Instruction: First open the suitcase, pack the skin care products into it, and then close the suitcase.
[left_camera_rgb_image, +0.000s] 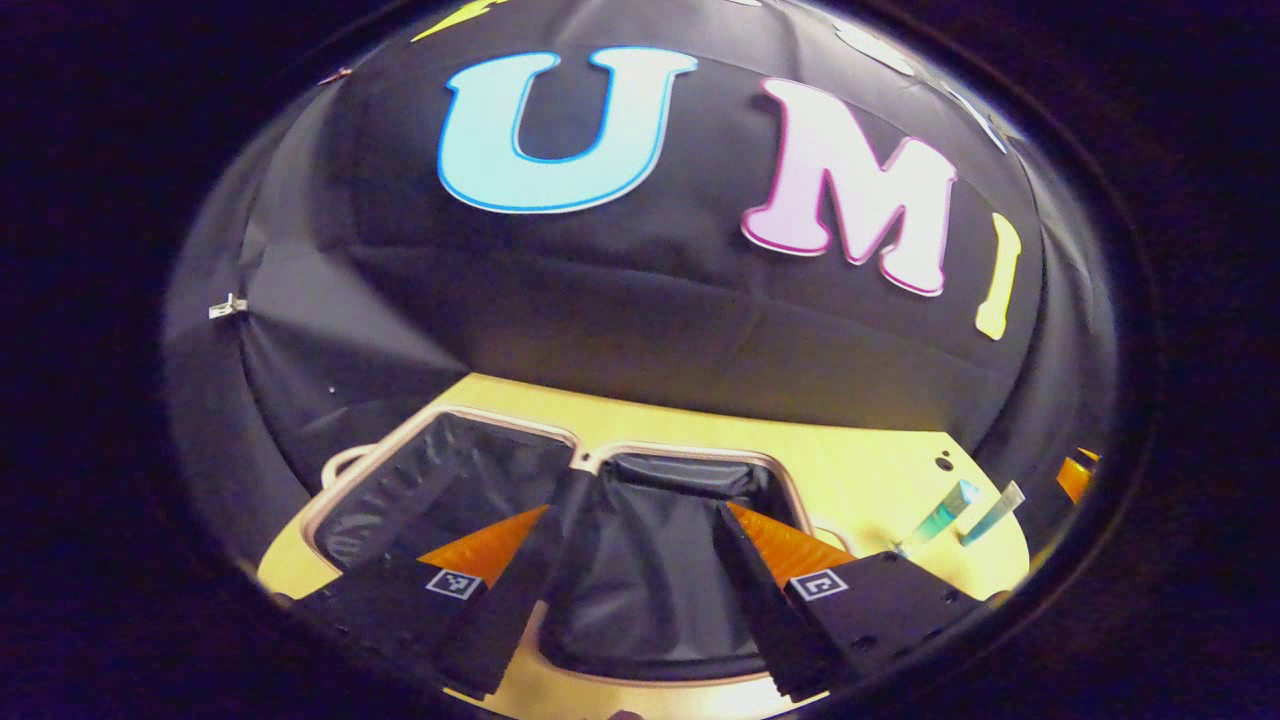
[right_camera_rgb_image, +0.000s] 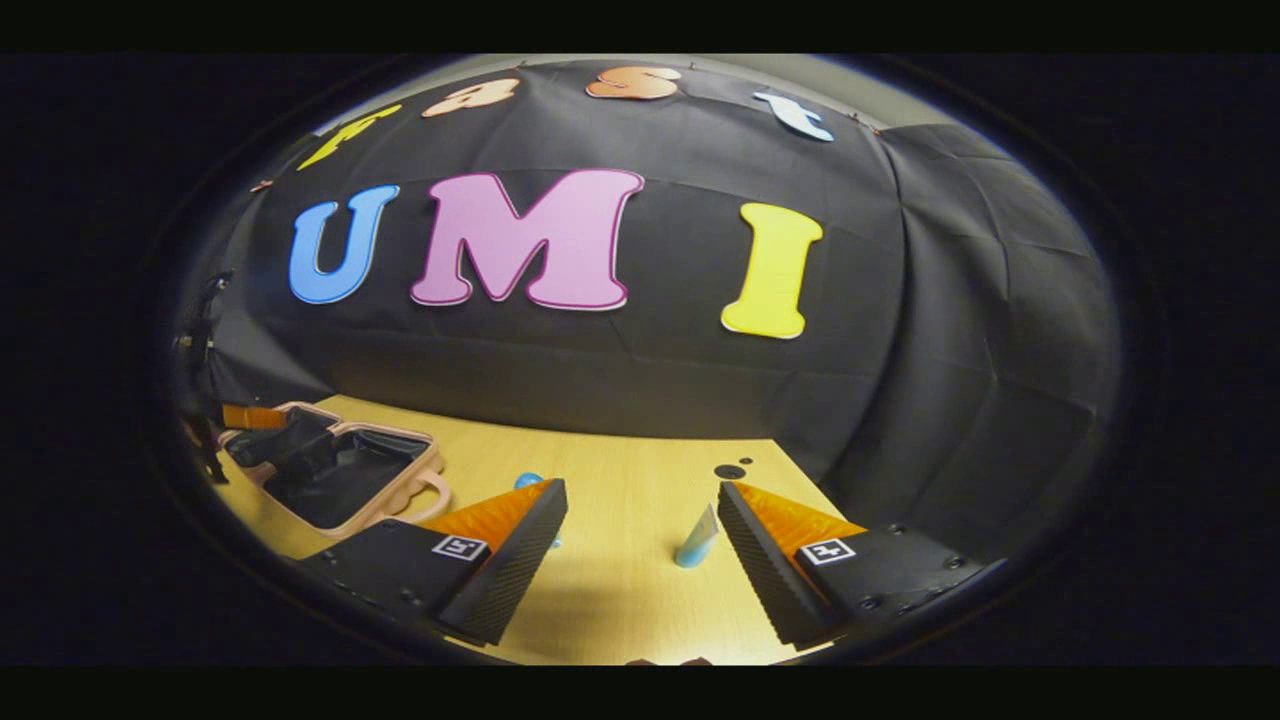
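Both grippers' jaws gape wide, holding nothing

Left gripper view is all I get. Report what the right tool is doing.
Observer: The right tool is open and holds nothing, low over the table.
Operator: Say what lies ahead of it.
Observer: A pale blue tube stands upright in the gap between its fingers, close to one of them, not gripped.
Operator: Place the second tube for me.
Observer: A blue item peeks out from behind the other finger. It is mostly hidden, so I cannot tell whether it is a tube.
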